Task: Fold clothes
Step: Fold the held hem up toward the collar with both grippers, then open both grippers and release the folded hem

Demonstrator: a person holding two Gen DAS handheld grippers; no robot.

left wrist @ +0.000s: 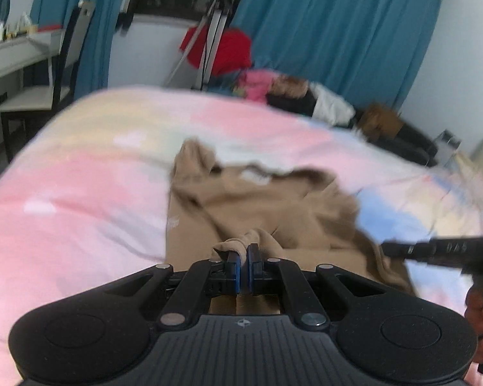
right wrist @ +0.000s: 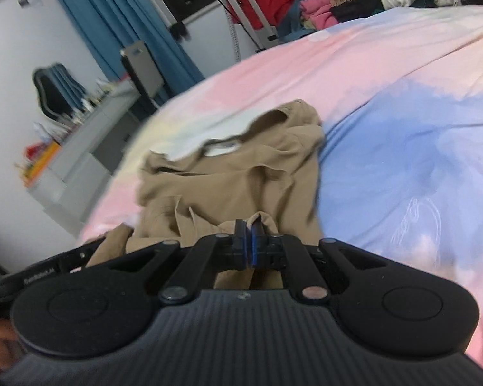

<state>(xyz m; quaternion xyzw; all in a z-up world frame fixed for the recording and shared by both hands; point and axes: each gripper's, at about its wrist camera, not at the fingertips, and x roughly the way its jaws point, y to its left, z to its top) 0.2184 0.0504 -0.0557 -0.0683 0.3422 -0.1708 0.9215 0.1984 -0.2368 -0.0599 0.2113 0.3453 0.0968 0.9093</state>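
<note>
A tan shirt [left wrist: 248, 202] is lying crumpled on the bed [left wrist: 80, 193], which is wearing a pink, blue and pale yellow cover. The left gripper [left wrist: 244, 252] is pinching a small bunch of the shirt's near edge, with its blue pads pressed tight on the cloth. The right gripper [right wrist: 248, 229] is doing the same thing a little way along that near edge, pinching its own bunch of tan cloth. Holding two spots on one edge is probably so the shirt can be pulled flat or lifted over itself in a fold. The neck hole with its white tag [right wrist: 222, 148] is lying at the far end, so the shirt is stretching away from the person. It is looking rumpled and not neatly folded. A pile of other clothes [left wrist: 289, 93] is sitting past the bed, near the blue curtains [left wrist: 338, 32] and a tripod [left wrist: 209, 32]. The side of the right gripper is showing pale letters [left wrist: 455, 248], but they are too blurry to read. The left gripper's side is showing a small white label [right wrist: 38, 271] too, also too smeared to read. The shirt is carrying a tiny pale mark [left wrist: 174, 222] that cannot be read.
</note>
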